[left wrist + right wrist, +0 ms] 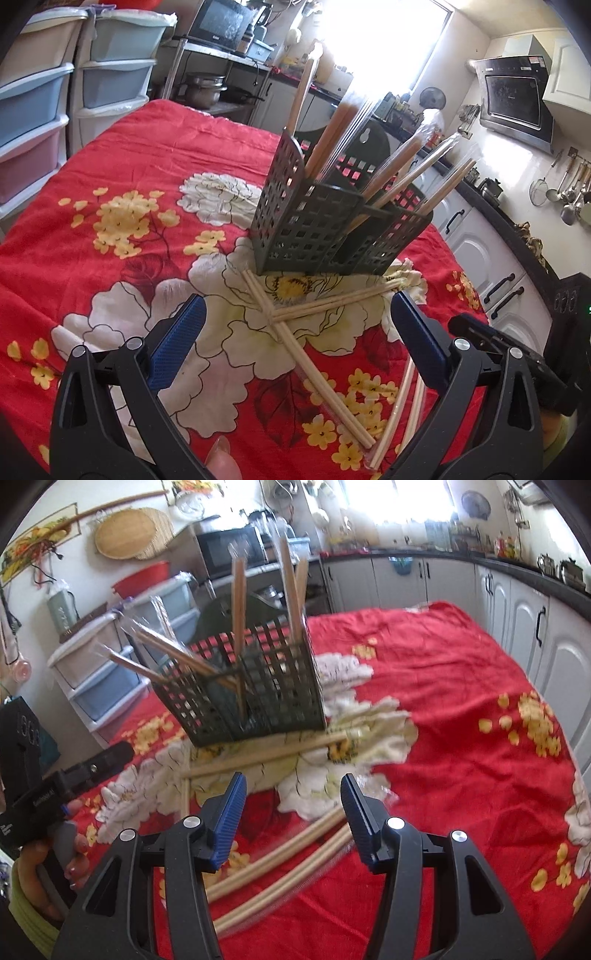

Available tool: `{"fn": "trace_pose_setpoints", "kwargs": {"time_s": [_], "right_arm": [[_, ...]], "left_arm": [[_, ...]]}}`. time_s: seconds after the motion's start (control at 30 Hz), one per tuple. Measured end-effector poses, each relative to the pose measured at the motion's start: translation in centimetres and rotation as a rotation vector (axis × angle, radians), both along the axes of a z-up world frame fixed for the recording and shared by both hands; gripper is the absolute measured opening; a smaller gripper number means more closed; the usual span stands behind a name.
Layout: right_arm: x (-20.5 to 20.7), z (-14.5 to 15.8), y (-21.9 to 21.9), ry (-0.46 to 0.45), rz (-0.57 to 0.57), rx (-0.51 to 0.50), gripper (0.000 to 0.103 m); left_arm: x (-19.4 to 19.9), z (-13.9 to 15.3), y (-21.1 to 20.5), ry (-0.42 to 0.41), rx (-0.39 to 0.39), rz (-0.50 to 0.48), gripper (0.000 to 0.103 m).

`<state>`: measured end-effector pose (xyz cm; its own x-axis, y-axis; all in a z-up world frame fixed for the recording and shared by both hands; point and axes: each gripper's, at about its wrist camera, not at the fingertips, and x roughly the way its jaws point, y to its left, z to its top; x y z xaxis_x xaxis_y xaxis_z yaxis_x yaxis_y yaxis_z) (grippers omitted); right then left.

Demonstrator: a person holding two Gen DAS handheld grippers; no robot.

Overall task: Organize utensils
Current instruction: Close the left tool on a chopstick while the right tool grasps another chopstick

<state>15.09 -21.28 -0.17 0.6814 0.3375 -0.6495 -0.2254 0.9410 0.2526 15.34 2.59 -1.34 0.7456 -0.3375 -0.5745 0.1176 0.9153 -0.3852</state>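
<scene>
A black perforated utensil holder (325,225) (251,686) stands on the red floral tablecloth (110,155), with several wrapped chopsticks leaning in its compartments. Loose chopstick pairs lie on the cloth in front of it: one long pair (314,369), a crossing pair (340,301) (266,755), and wrapped pairs (406,406) (280,853). My left gripper (297,306) hangs open above the crossing pairs. My right gripper (293,781) is open too, above the wrapped pairs, with nothing between its pads. Each gripper shows in the other's view: the right gripper (517,350), and the left gripper (55,797) held in a hand.
Plastic drawer units (37,110) (99,679) stand beyond the table's far left. White kitchen cupboards (480,258) (517,627) under a dark counter run along the right. A microwave (218,24) sits on a shelf behind.
</scene>
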Motion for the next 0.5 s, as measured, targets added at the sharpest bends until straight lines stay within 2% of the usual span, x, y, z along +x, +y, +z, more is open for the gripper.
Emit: {"fn": "trace_pose_setpoints", "kwargs": {"time_s": [0.23,0.33,0.5], "right_arm": [[0.9,-2.2,0.2,0.095,-0.019,-0.015,0.051],[1.5,-2.9,0.1,0.129,-0.035,-0.017,0.051],[2.7,-3.9,0.2,0.187,-0.044,-0.003,0.051]], "left_arm": [[0.8,-1.2,0.2,0.036,0.000,0.007,0.091],[1.2,-1.6,0.3,0.046,0.002,0.012,0.085],[2.4,-2.4,0.7,0.085,-0.031,0.017,0.069]]}}
